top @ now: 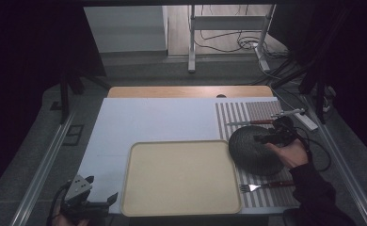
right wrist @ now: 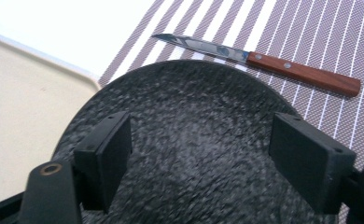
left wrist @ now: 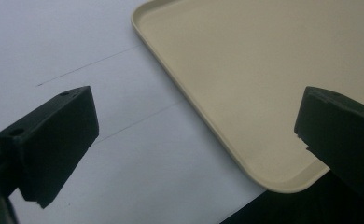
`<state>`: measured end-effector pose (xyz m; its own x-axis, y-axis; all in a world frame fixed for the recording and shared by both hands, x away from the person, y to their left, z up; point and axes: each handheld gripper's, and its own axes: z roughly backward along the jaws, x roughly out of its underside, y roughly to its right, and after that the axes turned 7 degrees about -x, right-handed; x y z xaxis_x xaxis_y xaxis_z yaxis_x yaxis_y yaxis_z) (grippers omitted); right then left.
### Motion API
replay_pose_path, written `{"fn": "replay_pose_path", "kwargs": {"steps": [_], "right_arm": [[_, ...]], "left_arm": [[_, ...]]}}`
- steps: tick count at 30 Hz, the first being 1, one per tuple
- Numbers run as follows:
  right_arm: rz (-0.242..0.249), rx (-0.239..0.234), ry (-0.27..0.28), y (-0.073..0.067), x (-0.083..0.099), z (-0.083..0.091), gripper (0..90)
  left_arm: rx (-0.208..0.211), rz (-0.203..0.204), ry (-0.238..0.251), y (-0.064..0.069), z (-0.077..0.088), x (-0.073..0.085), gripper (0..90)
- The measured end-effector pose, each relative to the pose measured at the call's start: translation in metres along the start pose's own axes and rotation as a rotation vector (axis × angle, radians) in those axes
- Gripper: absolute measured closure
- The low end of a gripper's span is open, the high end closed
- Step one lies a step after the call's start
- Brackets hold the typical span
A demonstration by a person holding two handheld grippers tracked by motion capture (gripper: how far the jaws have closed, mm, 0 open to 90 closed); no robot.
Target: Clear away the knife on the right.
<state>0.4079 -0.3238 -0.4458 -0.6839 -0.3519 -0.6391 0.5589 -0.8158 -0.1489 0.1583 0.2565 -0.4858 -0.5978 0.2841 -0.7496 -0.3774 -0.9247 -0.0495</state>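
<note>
The high view alone shows the fork (top: 266,185); both tools, left (left wrist: 196,140) and right (right wrist: 201,163), are spread above the plate (right wrist: 185,140).

Tray (top: 181,176) bare — knife (top: 253,122) behind plate (top: 254,149)

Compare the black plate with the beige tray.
The black plate is round, dark and speckled; the beige tray is rectangular with rounded corners, pale and plain. The plate lies on the striped placemat, the tray mostly on the white table surface. The tray is clearly larger. Both lie flat and hold nothing.
</note>
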Motion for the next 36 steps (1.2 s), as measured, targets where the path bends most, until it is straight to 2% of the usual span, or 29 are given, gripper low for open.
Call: {"fn": "replay_pose_path", "kwargs": {"steps": [11,36], "right_arm": [[-0.021,0.038,-0.021,0.020,-0.018,-0.017,17.5],[-0.088,0.115,-0.051,0.072,-0.046,-0.042,17.4]], "left_arm": [[0.001,-0.003,-0.001,0.000,0.000,0.000,0.0],[0.002,0.005,-0.002,-0.001,0.000,0.000,0.0]]}}
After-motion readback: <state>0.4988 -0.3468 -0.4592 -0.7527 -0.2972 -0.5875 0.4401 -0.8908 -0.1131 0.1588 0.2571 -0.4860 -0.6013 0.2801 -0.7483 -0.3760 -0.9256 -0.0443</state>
